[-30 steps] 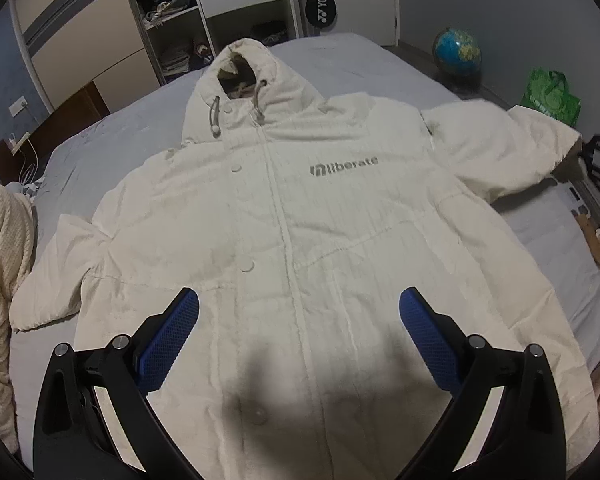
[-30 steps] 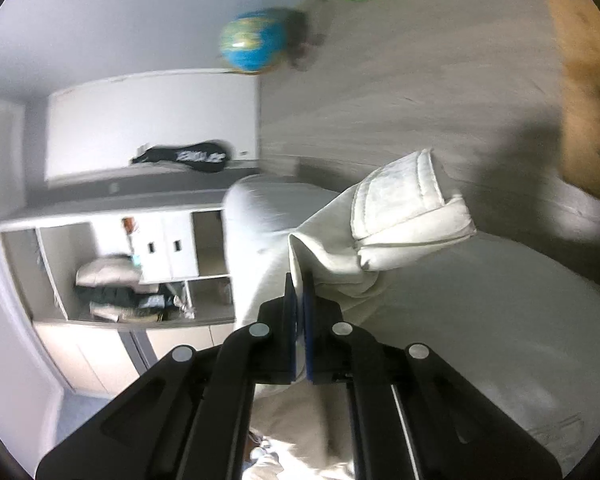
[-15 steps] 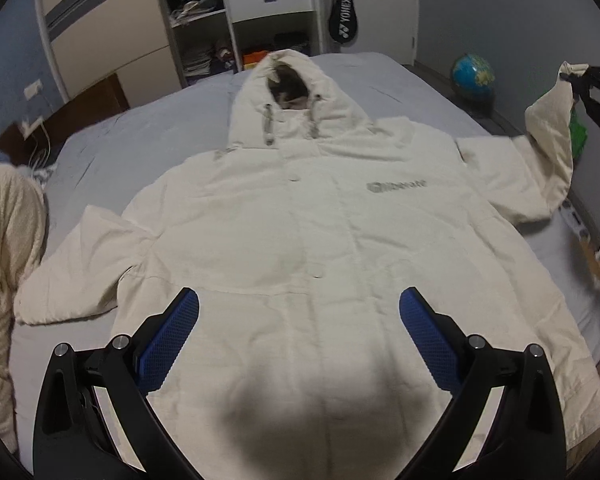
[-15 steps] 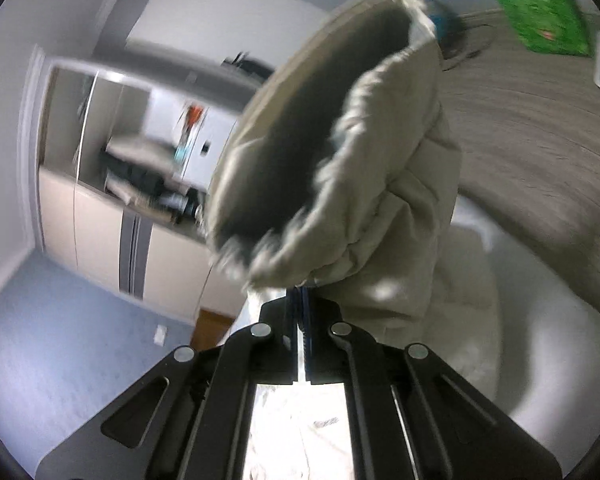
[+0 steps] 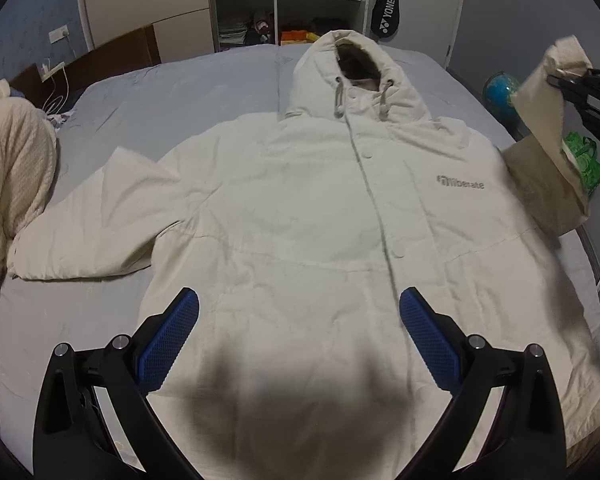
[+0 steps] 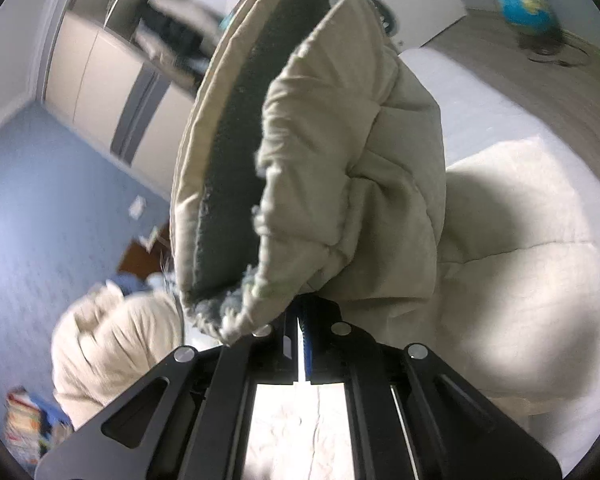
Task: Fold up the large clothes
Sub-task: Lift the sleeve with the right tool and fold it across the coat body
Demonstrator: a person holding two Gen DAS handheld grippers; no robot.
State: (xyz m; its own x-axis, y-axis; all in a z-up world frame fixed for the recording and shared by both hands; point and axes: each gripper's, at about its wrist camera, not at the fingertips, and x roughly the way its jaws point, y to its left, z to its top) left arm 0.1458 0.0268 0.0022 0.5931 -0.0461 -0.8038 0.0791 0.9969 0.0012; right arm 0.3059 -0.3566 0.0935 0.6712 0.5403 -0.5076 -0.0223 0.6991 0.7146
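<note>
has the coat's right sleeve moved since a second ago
Yes. In the left wrist view the sleeve, earlier lying flat on the bed, now hangs lifted above the mattress edge, pinched by the right gripper beside the globe.

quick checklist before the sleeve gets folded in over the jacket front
1. Right tongs clamped on the sleeve cuff: ok, jaws shut with fabric pinched between them.
2. Sleeve lifted off the bed: ok, it hangs from the tongs at the right edge of the left wrist view.
3. Jacket body lying flat, front up: ok, snaps and logo face up, hood spread at the top.
4. Left tongs free to help: ok, open above the lower front, holding nothing.
5. Other sleeve laid out: ok, spread flat on the bed.
6. How firmly the cuff is held: cannot tell.
</note>
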